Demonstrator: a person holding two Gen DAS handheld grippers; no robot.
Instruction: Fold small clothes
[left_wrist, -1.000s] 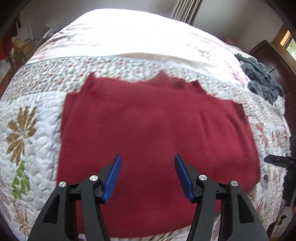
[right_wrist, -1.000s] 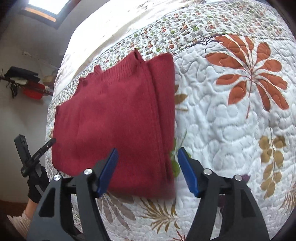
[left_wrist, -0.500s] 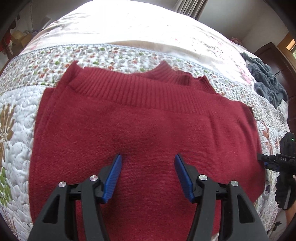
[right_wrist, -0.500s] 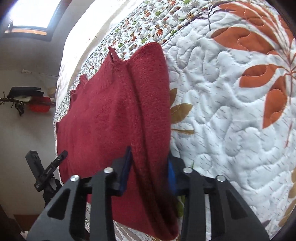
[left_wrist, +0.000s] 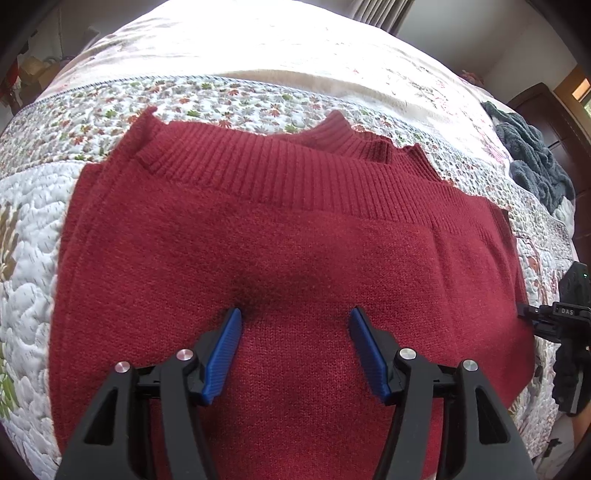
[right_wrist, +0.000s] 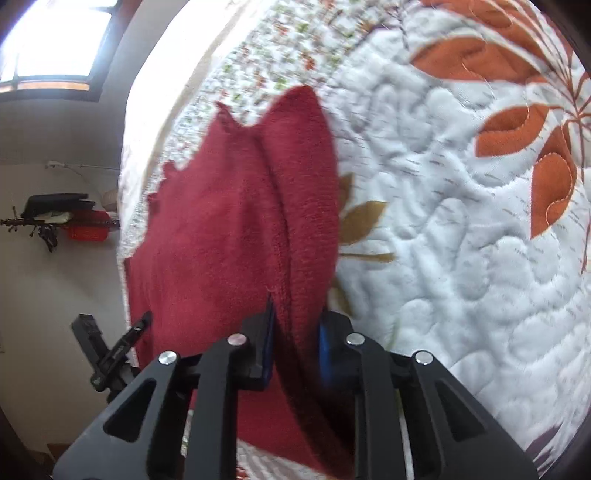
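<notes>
Here: right tool (right_wrist: 295, 347) clenched on red sweater (left_wrist: 280, 258) edge; left tool (left_wrist: 295, 350) released above it; "DAS" legible.

white letters "das" stand on the black body of the right gripper (left_wrist: 567, 314), seen off to the right of the left gripper (left_wrist: 295, 325); nothing else is legible.

A home bedroom: a bed under a floral quilt (left_wrist: 229, 92), dark wooden furniture (left_wrist: 554, 110) beside it.

Quilted floral bedspread (left_wrist: 33, 229) covers the bed. Crumpled grey-blue towel (left_wrist: 532, 162) lies near the far edge, beside dark wooden furniture (left_wrist: 554, 114). Bright window (right_wrist: 55, 40) overhead.
</notes>
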